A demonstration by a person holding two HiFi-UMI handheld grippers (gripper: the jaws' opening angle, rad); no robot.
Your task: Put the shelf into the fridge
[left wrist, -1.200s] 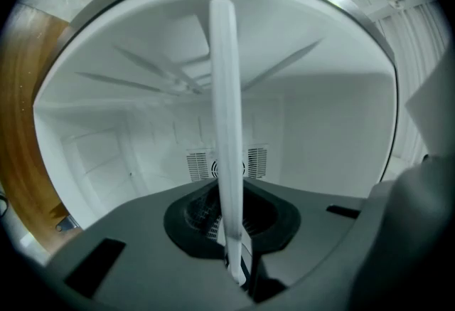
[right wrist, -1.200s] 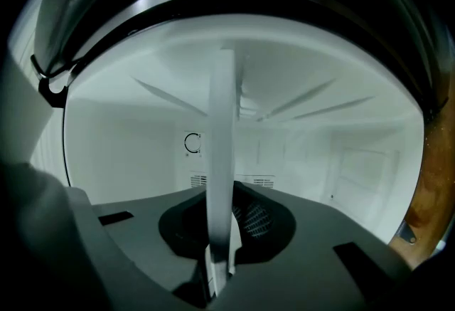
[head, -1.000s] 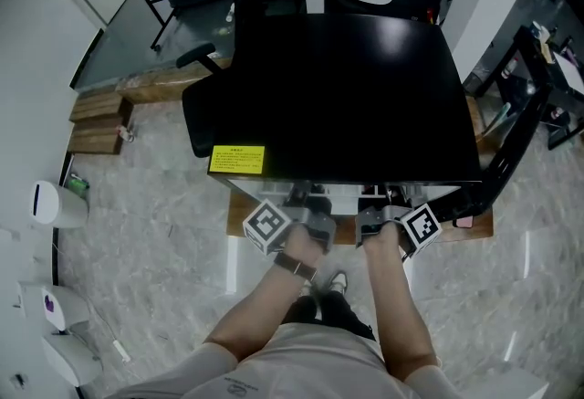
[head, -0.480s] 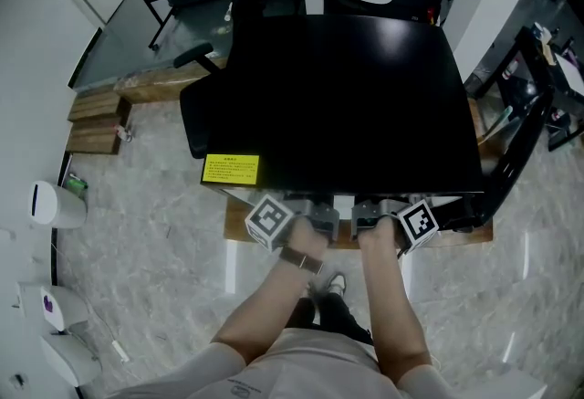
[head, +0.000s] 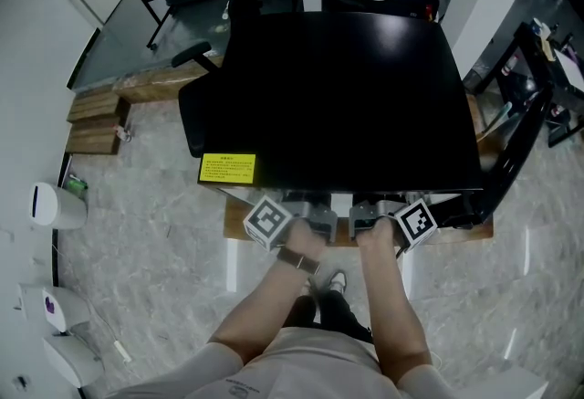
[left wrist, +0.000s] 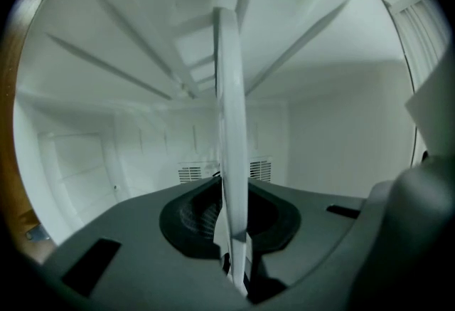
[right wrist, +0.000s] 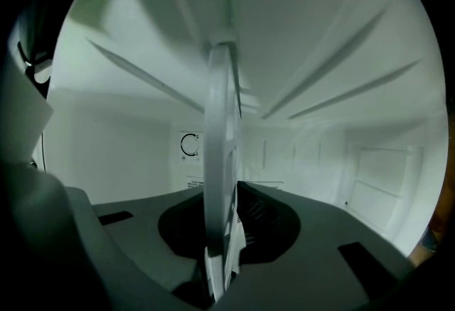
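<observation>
Pushing shelf (left wrist: 231, 124) deeper into fridge (head: 347, 87), left gripper (left wrist: 237, 263), right gripper (right wrist: 217, 267) fingers clamped on it

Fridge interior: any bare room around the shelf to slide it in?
Inside the fridge, bare space lies on both faces of the shelf, out to the back wall. Crowded at its near edge, where left gripper and right gripper clamp it.

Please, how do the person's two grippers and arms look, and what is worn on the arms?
The left gripper and the right gripper are grey, each with a white cube bearing black square markers. A dark strap circles the left wrist. The sleeves are short and pale.
</observation>
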